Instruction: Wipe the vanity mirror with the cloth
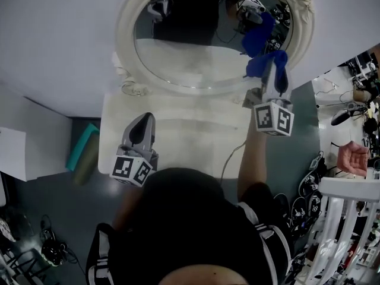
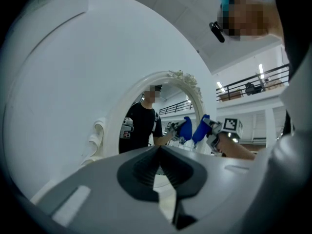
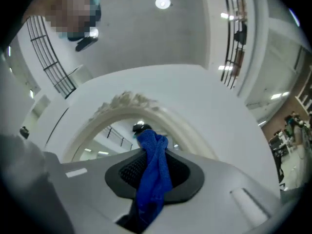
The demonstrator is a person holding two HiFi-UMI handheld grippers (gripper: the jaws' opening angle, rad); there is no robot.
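Cloth (image 3: 153, 172) was clamped in your right tongs (image 1: 275, 79) at the mirror (image 1: 196, 58), above the bench's (image 1: 178, 123) far right corner; left tongs (image 2: 158, 165) closed, empty. You needed flat, overlapping strokes.

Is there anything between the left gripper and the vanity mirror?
Nothing stands there: in the head view only bare cream tabletop separates the left gripper from the white-framed oval mirror.

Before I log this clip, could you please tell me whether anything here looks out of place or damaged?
Nothing stands out. The blue cloth is clamped in the right tool at the right edge of the mirror, and the left tool is shut and empty above the vanity top.
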